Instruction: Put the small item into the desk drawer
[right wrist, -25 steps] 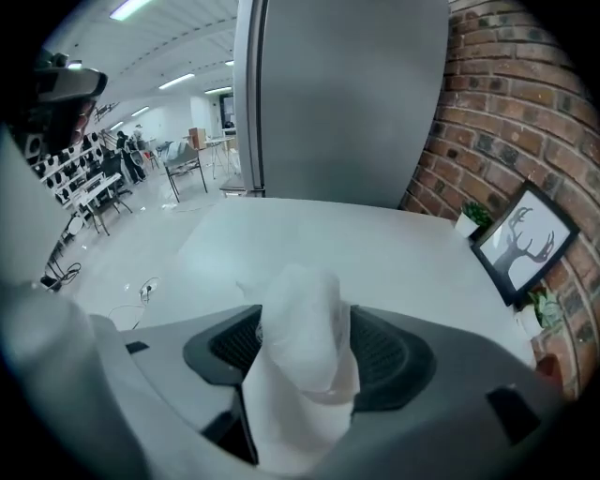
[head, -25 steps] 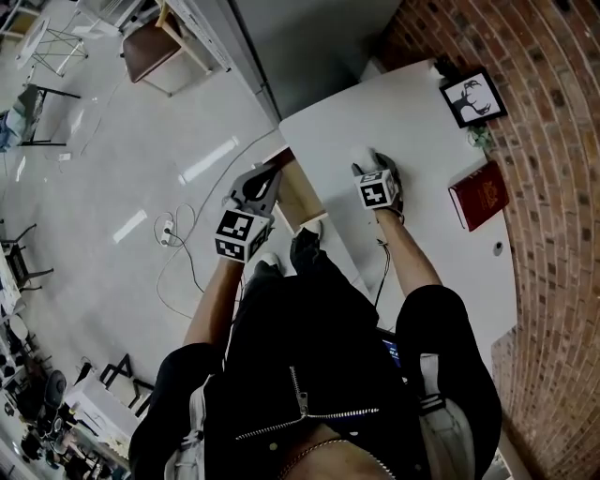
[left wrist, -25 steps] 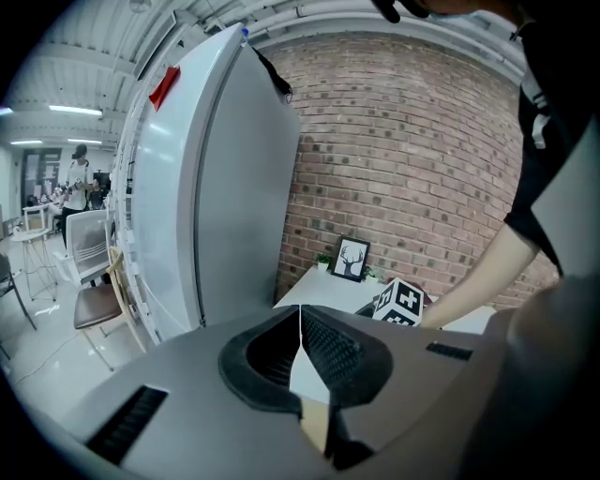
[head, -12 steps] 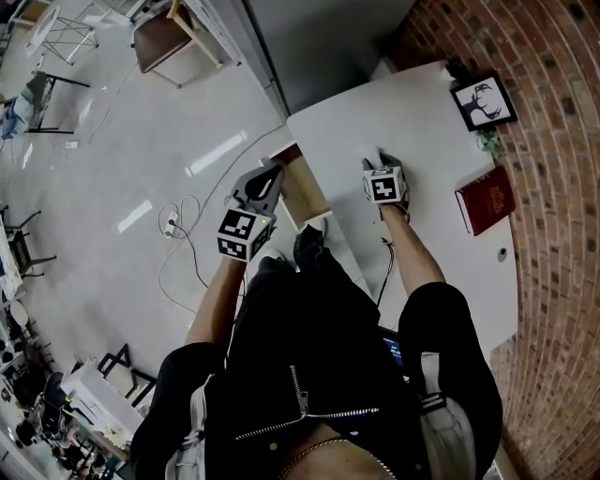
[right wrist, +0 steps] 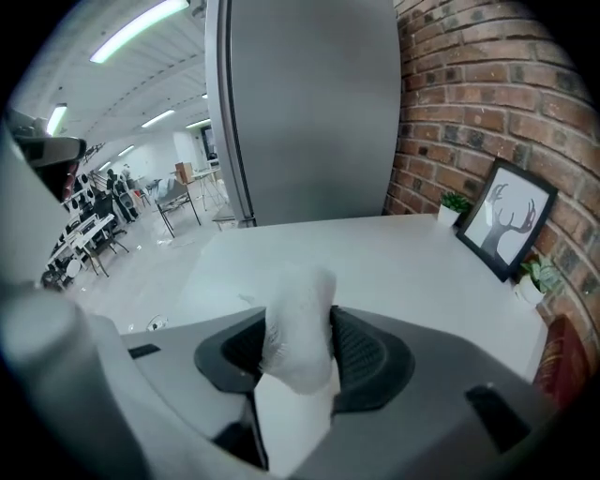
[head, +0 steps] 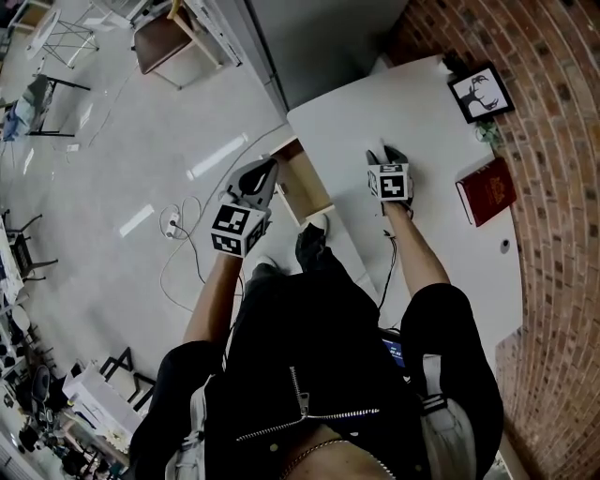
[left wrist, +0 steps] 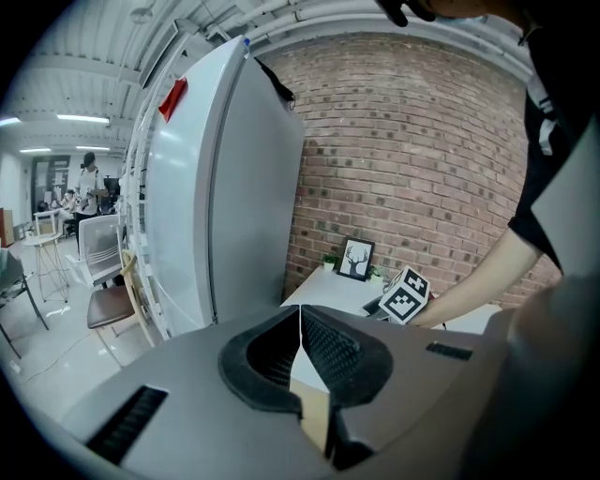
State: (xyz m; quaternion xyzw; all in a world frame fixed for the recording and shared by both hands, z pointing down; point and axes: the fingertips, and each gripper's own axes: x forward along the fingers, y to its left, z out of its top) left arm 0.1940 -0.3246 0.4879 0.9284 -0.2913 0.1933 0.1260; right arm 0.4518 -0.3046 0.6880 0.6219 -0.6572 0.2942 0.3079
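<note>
This looks like a big open office or workroom. A white desk (head: 422,108) sits by a brick wall (head: 553,244) at 3 o'clock. At 11 o'clock, chairs (head: 161,44) stand on a shiny floor (head: 112,131). Long lights (right wrist: 141,28) run across the ceiling.

- Desk (head: 459,244): runs along the brick wall (head: 553,234), which lies at its 3 o'clock.
- Drawer (head: 305,187): pulled out from the desk's 9 o'clock edge.
- Tall cabinet (head: 319,37): behind the desk, at 11 o'clock.
- Picture frame (head: 481,94): on the desk's 1 o'clock corner.
- Plant (head: 484,136): just at the frame's 6 o'clock.
- Book (head: 487,190): on the desk, further toward 6.
- Right tool (head: 386,155): over the desk, at 3 o'clock of the drawer, with the small item (right wrist: 298,319) between its jaws.
- Left tool (head: 265,172): at 9 o'clock of the drawer.
</note>
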